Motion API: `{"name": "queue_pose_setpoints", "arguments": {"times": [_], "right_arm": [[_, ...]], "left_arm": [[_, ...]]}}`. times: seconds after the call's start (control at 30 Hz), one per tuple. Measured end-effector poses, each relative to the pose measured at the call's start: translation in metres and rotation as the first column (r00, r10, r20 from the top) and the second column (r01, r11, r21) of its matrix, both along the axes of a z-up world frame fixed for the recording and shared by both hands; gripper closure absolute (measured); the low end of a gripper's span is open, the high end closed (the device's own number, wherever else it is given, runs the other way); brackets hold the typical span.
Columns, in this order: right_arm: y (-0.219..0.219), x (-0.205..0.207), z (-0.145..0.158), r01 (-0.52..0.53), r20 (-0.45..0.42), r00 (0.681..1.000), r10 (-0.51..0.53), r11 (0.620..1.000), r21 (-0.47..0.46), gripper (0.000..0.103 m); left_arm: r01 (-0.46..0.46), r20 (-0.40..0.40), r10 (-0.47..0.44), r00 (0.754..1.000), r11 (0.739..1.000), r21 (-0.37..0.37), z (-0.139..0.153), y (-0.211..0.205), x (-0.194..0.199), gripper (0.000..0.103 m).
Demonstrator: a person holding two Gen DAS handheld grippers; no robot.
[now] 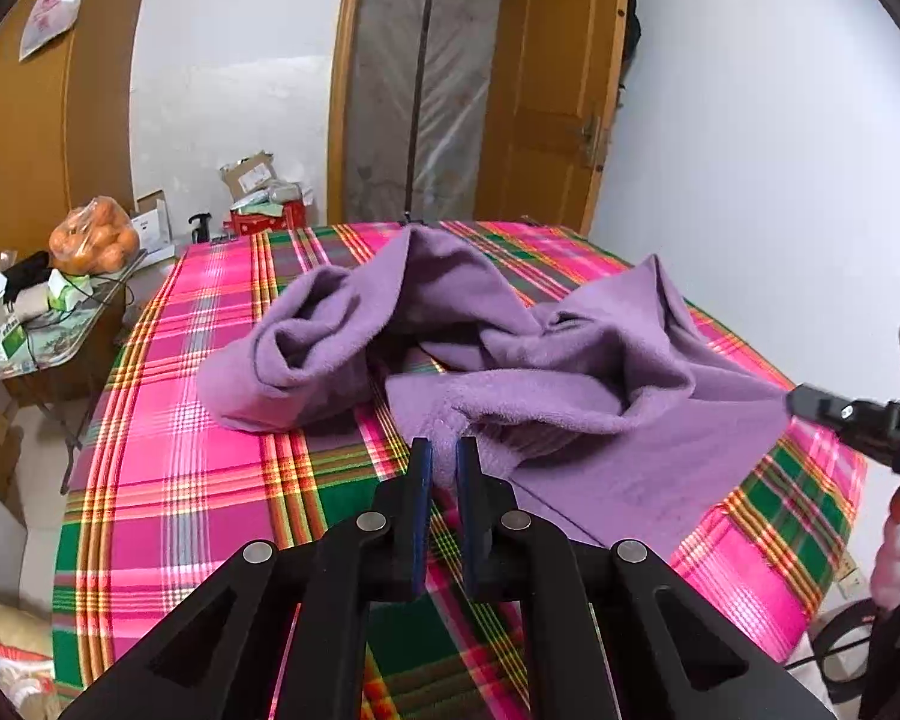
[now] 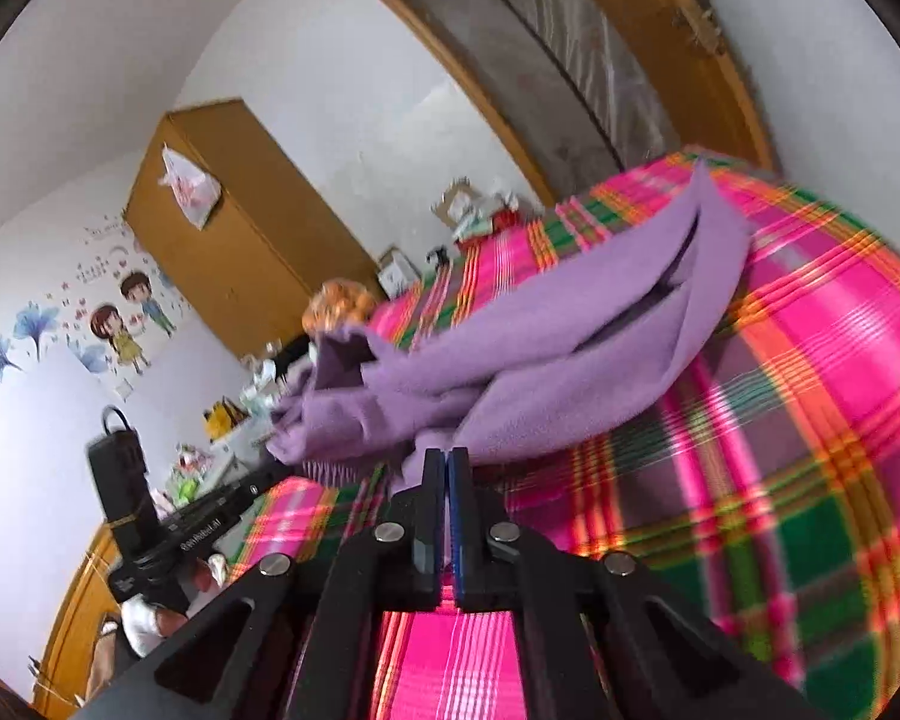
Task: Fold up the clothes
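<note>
Both grippers clamped on the purple fleece garment [image 1: 510, 354], left gripper [image 1: 444, 450] and right gripper [image 2: 448, 461] each pinching its near hem over the plaid bed [image 1: 168, 468]; I'd lift evenly, keep the hem taut, shake out the bunching before folding.

We hold the left gripper [image 1: 444, 456] clamped on a fold of the purple fleece garment [image 1: 510, 354], its blue-faced pads pinching the near edge. The garment lies crumpled across the pink-and-green plaid bedcover [image 1: 180, 450]. At the right border, the right gripper [image 1: 810, 403] grips the garment's far corner. A bag of oranges [image 1: 94, 237] sits on the cluttered side table [image 1: 60, 348] at left.
</note>
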State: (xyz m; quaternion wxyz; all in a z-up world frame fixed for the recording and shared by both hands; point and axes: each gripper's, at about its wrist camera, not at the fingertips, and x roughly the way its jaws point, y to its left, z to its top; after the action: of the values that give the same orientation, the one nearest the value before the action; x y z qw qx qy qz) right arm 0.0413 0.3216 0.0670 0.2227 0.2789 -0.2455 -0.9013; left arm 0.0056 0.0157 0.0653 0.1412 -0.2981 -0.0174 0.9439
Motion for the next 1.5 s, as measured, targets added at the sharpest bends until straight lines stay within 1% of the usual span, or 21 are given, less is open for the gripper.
{"name": "queue_pose_setpoints", "arguments": {"times": [0.07,0.13,0.17,0.23,0.3,0.37,0.4,0.5,0.57,0.67,0.77,0.97,1.1,1.27,1.37,1.43,1.5], "right_arm": [[0.014,0.014,0.011,0.037,-0.042,0.998,-0.036,0.999,0.007,0.103],[0.024,0.02,0.017,0.056,-0.066,0.996,-0.053,0.997,0.049,0.102],[0.025,0.018,0.013,0.051,-0.036,0.998,-0.049,0.997,0.055,0.101],[0.026,0.009,-0.004,0.029,0.05,0.998,-0.031,0.999,0.037,0.1],[0.02,0.002,-0.021,-0.013,0.117,0.993,0.012,1.0,0.007,0.093],[0.011,-0.006,-0.037,-0.057,0.175,0.983,0.059,0.998,-0.019,0.062],[0.003,-0.01,-0.043,-0.083,0.193,0.977,0.087,0.996,-0.024,0.058],[-0.02,-0.022,-0.057,-0.149,0.232,0.961,0.151,0.989,-0.025,0.057],[-0.029,-0.029,-0.063,-0.165,0.25,0.954,0.165,0.986,-0.021,0.057],[-0.037,-0.038,-0.066,-0.159,0.256,0.954,0.157,0.987,-0.013,0.057],[-0.041,-0.046,-0.066,-0.149,0.246,0.958,0.145,0.989,-0.004,0.056],[-0.05,-0.057,-0.07,-0.157,0.243,0.958,0.152,0.988,-0.002,0.056],[-0.052,-0.06,-0.074,-0.157,0.246,0.957,0.154,0.988,-0.006,0.056],[-0.054,-0.063,-0.075,-0.155,0.25,0.956,0.152,0.988,-0.005,0.056],[-0.056,-0.066,-0.075,-0.153,0.253,0.956,0.149,0.988,-0.005,0.056],[-0.056,-0.067,-0.075,-0.15,0.255,0.956,0.146,0.989,-0.004,0.056],[-0.056,-0.068,-0.075,-0.146,0.257,0.956,0.142,0.989,-0.001,0.056]], "left_arm": [[0.008,-0.008,-0.007,1.0,1.0,0.014,0.004,-0.003,0.006,0.095],[0.032,-0.005,-0.032,0.999,0.999,0.022,0.004,-0.002,0.008,0.095],[0.05,0.002,-0.05,0.999,0.999,0.022,0.004,0.0,0.008,0.095],[0.049,0.009,-0.049,0.999,0.999,-0.006,0.0,0.008,0.003,0.095],[0.054,0.014,-0.053,0.998,0.998,-0.025,-0.005,0.011,0.004,0.094],[0.06,0.021,-0.059,0.998,0.997,-0.044,-0.009,0.014,0.003,0.094],[0.064,0.026,-0.062,0.998,0.997,-0.053,-0.011,0.015,0.002,0.093],[0.068,0.04,-0.065,0.997,0.995,-0.077,-0.015,0.017,-0.002,0.092],[0.067,0.043,-0.064,0.997,0.993,-0.092,-0.018,0.017,-0.004,0.092],[0.066,0.029,-0.063,0.998,0.993,-0.103,-0.021,0.015,-0.003,0.091],[0.07,0.01,-0.07,0.998,0.991,-0.11,-0.023,0.013,-0.001,0.084],[0.079,-0.012,-0.082,0.997,0.987,-0.143,-0.026,0.017,-0.006,0.081],[0.077,-0.049,-0.089,0.995,0.975,-0.21,-0.027,0.021,-0.004,0.08],[0.077,-0.082,-0.094,0.992,0.978,-0.193,-0.022,0.011,-0.003,0.078],[0.117,-0.078,-0.135,0.988,0.973,-0.199,-0.021,0.017,-0.005,0.078],[0.15,-0.065,-0.169,0.984,0.961,-0.232,-0.024,0.025,-0.008,0.077],[0.161,-0.052,-0.18,0.982,0.954,-0.254,-0.028,0.03,-0.012,0.078]]}}
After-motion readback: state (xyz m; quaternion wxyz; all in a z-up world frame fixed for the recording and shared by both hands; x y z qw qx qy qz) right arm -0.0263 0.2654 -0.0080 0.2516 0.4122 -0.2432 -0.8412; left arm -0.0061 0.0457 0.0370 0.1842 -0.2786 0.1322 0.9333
